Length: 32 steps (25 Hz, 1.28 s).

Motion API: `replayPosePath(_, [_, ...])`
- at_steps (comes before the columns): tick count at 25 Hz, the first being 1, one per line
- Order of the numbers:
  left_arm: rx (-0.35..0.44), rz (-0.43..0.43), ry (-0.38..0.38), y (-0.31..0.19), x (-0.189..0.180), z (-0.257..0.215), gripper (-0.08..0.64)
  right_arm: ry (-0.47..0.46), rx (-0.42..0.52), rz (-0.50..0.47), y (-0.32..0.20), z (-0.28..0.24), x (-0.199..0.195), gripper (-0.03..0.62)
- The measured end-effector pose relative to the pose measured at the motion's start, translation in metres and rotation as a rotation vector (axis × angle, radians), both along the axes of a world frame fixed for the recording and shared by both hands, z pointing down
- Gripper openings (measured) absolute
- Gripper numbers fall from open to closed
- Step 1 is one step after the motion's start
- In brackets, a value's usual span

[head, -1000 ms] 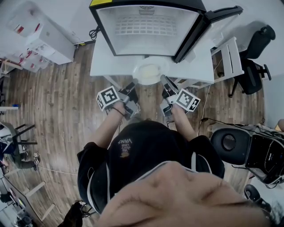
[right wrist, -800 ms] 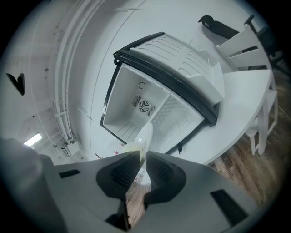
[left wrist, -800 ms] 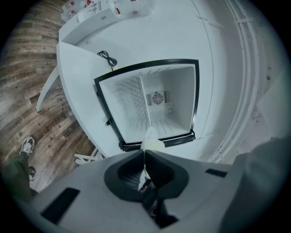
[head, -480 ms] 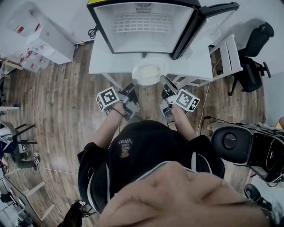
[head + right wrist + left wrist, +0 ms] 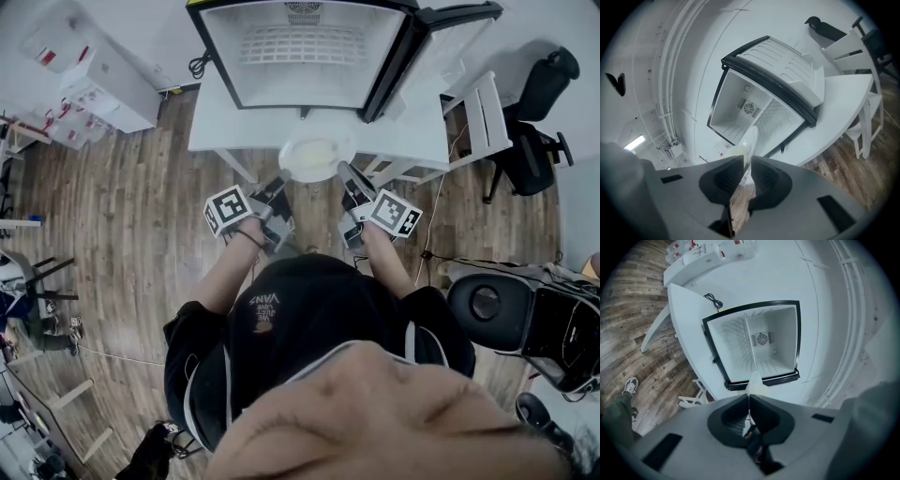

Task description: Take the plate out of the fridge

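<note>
Already out of the fridge [image 5: 305,56]: plate [image 5: 317,157] held level over the front edge of the tabletop [image 5: 217,131], part above the white top, part above the wooden floor [image 5: 141,244]. Behind it, an open, empty cabinet with the door [image 5: 441,42] swung to the right. Something pale yellow in the plate's middle, too small to name.

Gripped from both sides. Left claw [image 5: 748,397] shut hard on the thin rim at the plate's left, seen edge-on between its jaws. Right claw [image 5: 747,157] pinching the rim at the plate's right, jaws standing slightly apart around a thicker bite. Impossible to tell whether the plate's underside touches the tabletop or hangs just clear of it.

Likely troubles from here:
- Only a shallow hold on the rim at each side; would probably slip out if the two hands drift apart or pull at different speeds.
- One hand riding higher than the other would tilt the plate and send whatever lies on it sliding.
- Easing either claw before the plate rests on something would leave it hanging from a single rim pinch and likely twisting free.
- Nothing but floor under the near half, so a slip probably ends in a drop and a break.
</note>
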<state>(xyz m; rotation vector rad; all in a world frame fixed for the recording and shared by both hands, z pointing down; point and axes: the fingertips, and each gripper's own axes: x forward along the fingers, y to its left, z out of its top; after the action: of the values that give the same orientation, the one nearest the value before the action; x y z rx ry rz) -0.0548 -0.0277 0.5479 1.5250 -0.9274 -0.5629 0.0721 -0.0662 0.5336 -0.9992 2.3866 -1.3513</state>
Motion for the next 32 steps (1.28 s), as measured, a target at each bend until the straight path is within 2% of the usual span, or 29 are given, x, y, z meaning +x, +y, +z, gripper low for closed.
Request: replayPosePath(32, [-0.02,-0.014,-0.005,0.0044,-0.0025,0.0074,0.025,0.021,0.0,-0.025,0.0032,0.0064,-0.0034,0.057])
